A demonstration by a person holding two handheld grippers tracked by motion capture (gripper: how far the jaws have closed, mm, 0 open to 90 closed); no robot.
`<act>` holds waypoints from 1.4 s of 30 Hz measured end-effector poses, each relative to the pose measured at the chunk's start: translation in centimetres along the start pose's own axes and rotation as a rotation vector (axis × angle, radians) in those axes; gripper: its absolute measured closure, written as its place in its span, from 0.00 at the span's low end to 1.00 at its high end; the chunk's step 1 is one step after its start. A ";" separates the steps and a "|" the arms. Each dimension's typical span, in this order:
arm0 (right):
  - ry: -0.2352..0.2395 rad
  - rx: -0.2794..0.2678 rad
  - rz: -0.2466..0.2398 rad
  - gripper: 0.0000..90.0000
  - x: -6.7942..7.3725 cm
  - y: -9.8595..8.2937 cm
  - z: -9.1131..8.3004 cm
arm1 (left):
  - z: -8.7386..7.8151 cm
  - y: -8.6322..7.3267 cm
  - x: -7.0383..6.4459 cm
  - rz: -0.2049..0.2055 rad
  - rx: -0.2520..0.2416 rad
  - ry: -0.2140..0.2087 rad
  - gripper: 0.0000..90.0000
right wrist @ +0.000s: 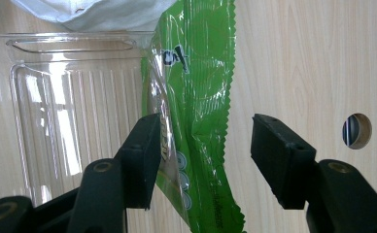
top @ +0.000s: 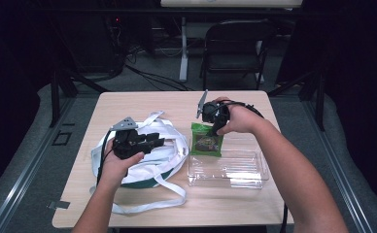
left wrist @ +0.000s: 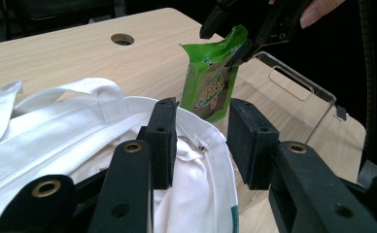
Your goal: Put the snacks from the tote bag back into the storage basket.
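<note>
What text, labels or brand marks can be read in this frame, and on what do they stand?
"CA": dark letters near the top of the green snack packet, partly creased, so the reading is uncertain.
Front print on the green snack packet, in the left gripper view: blurred, not readable.
Green mark at the white tote bag's edge: too small to read.

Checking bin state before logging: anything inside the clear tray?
The clear tray looks bare through its ribbed floor. The green snack packet, between the right gripper jaws, overlaps its left rim; what lies beneath the packet is hidden.
</note>
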State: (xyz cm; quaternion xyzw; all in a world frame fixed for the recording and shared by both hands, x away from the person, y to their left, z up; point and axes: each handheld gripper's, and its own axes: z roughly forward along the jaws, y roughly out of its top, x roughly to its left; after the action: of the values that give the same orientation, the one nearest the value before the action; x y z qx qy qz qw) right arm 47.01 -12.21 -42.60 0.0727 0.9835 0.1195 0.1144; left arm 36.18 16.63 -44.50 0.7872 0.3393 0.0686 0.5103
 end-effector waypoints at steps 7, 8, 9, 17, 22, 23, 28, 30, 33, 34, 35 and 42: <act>-0.010 -0.016 -0.004 0.49 0.1 0.0 -0.3 | 0.0 -0.1 0.2 -0.009 -0.011 0.014 0.68; -0.010 -0.018 -0.006 0.49 0.2 0.1 -0.4 | 0.0 -0.1 0.2 -0.007 -0.010 0.016 0.68; -0.008 -0.015 -0.008 0.50 0.2 0.1 -0.5 | -0.1 -0.1 0.2 -0.004 -0.008 0.018 0.68; -0.020 -0.040 0.006 0.50 0.5 0.3 -1.4 | -0.1 -0.1 0.3 -0.013 -0.010 0.014 0.67; -0.028 -0.057 0.010 0.50 0.7 0.5 -2.1 | 0.0 -0.1 0.2 -0.012 -0.009 0.014 0.67; -0.029 -0.060 0.010 0.50 0.7 0.5 -2.3 | 0.0 0.0 0.2 -0.013 -0.009 0.012 0.66; -0.032 -0.076 0.024 0.50 0.8 0.2 -3.0 | 0.1 -0.1 0.2 -0.016 -0.007 0.013 0.66; -0.032 -0.077 0.037 0.50 0.8 0.0 -3.2 | 0.1 -0.1 0.2 -0.011 -0.006 0.014 0.66; -0.039 -0.070 0.039 0.50 0.8 -0.4 -3.7 | 0.0 -0.1 0.2 -0.011 -0.009 0.014 0.66; -0.037 -0.077 0.045 0.50 0.8 -0.6 -3.8 | 0.0 -0.1 0.3 -0.009 -0.007 0.014 0.66; -0.040 -0.072 0.045 0.50 0.8 -0.7 -4.0 | 0.0 -0.1 0.3 -0.009 -0.008 0.014 0.66; -0.063 -0.100 0.066 0.50 1.1 -2.0 -5.6 | -0.2 -0.1 0.4 -0.018 -0.013 0.016 0.65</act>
State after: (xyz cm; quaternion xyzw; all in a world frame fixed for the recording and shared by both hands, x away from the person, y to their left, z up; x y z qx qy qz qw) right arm 44.34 -15.15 -38.08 0.1032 0.9693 0.1698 0.1448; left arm 36.35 16.97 -44.57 0.7803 0.3501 0.0725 0.5131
